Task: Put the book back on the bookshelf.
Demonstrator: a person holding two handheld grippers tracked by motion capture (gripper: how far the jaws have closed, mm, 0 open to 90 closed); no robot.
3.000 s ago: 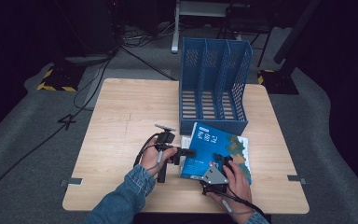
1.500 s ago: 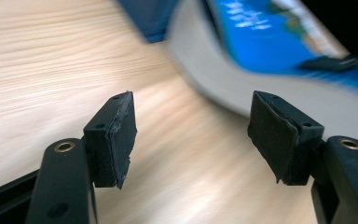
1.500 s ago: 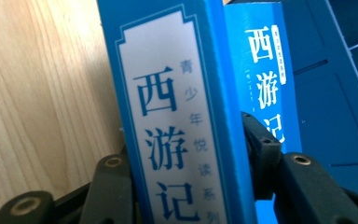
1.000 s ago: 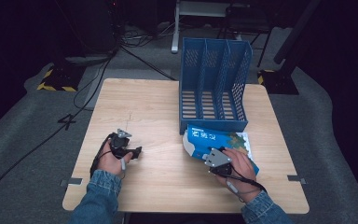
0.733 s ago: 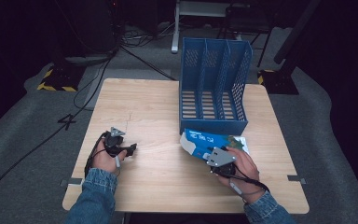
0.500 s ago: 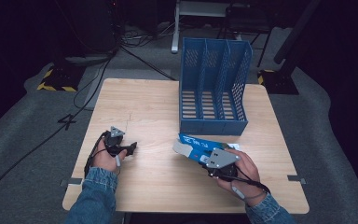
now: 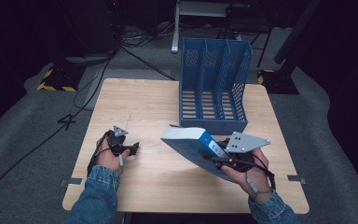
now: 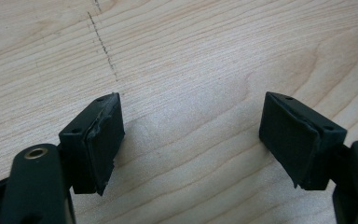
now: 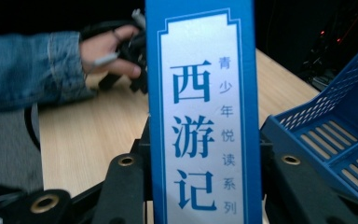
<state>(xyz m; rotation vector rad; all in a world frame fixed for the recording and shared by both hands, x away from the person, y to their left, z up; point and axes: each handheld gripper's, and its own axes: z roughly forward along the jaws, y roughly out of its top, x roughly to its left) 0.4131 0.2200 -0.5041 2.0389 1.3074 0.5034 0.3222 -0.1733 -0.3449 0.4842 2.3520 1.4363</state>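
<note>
Meanwhile right gripper (image 7: 223,156) clamped on tilted blue book (image 7: 191,144), left gripper (image 7: 133,148) resting low on table (image 7: 154,102), jaws apart

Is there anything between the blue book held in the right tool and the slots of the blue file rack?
Nothing visible blocks it. The book, clamped by its spine in the right tool, is tilted up just in front of the file rack, whose three slots look empty. The left tool rests open, well aside.
</note>
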